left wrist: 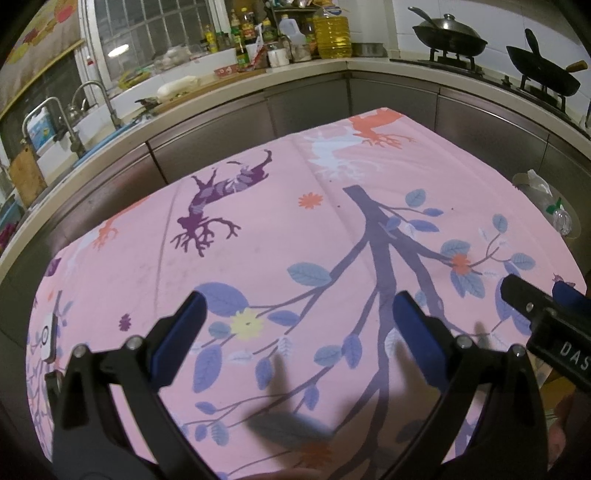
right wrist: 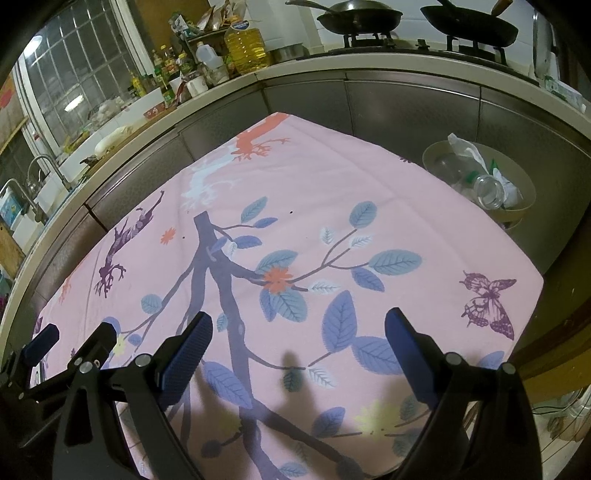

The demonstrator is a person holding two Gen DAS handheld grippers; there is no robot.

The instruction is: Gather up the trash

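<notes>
both claws hang released and empty over the pink tablecloth (right wrist: 332, 177), left gripper (left wrist: 299, 317) beside right gripper (right wrist: 299, 332), while the trash, a clear bottle (right wrist: 489, 190) and crumpled wrappers (right wrist: 469, 151), sits in the beige bin (right wrist: 432, 155) off the table's far right edge.

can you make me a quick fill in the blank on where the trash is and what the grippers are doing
1. The trash lies inside a round ____ past the table's right edge.
2. The jaws of the left gripper and the right gripper are both ____ and hold nothing.
3. The tablecloth has a ____ background with printed leaves.
4. Two woks sit on the ____ at the back.

Missing words: bin; open; pink; stove
</notes>
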